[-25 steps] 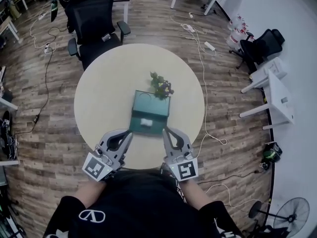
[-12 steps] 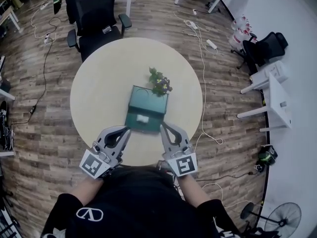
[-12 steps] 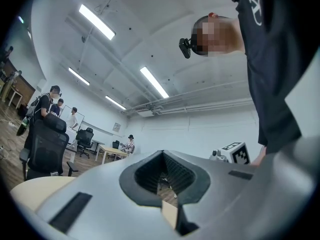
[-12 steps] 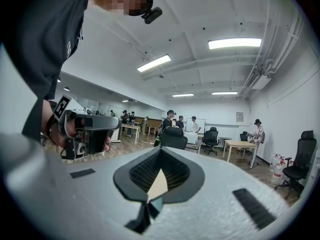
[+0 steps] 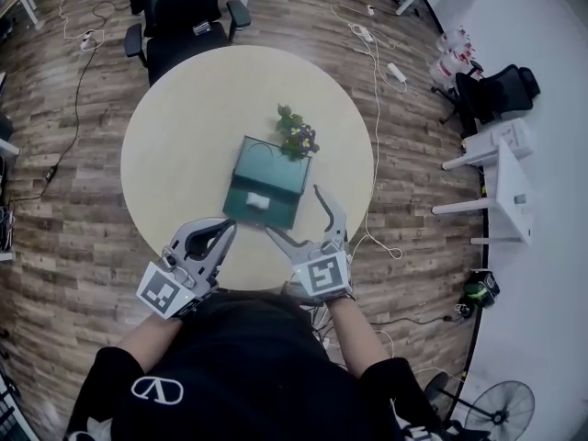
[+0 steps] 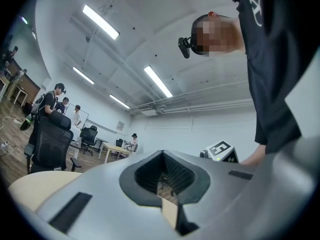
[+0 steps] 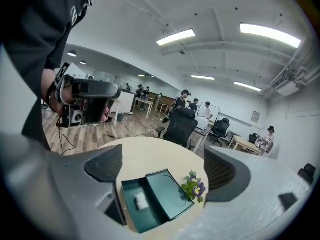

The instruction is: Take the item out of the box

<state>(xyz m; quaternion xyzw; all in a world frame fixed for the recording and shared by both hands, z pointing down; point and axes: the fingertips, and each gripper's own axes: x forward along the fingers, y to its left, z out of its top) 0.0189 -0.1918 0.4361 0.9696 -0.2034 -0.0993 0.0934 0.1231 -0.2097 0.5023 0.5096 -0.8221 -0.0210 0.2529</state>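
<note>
A teal box (image 5: 276,168) lies on the round beige table (image 5: 184,145), its drawer pulled out toward me. A small white item (image 5: 256,202) rests in the drawer. My right gripper (image 5: 294,211) is open at the box's near right corner; its jaws have just been opening and nothing is between them. The right gripper view looks down between the spread fingers (image 7: 105,165) at the box (image 7: 167,196) and the white item (image 7: 141,201). My left gripper (image 5: 227,228) is shut and empty at the table's near edge, left of the drawer; its jaws (image 6: 165,184) meet.
A small plant with purple flowers (image 5: 296,138) stands against the box's far right corner. A black office chair (image 5: 179,16) sits at the table's far side. Cables trail on the wood floor (image 5: 377,108). White desks stand at the right (image 5: 501,168).
The right gripper's jaws went from shut to wide open, and it moved forward to the box's near right corner. The left gripper has barely moved.
</note>
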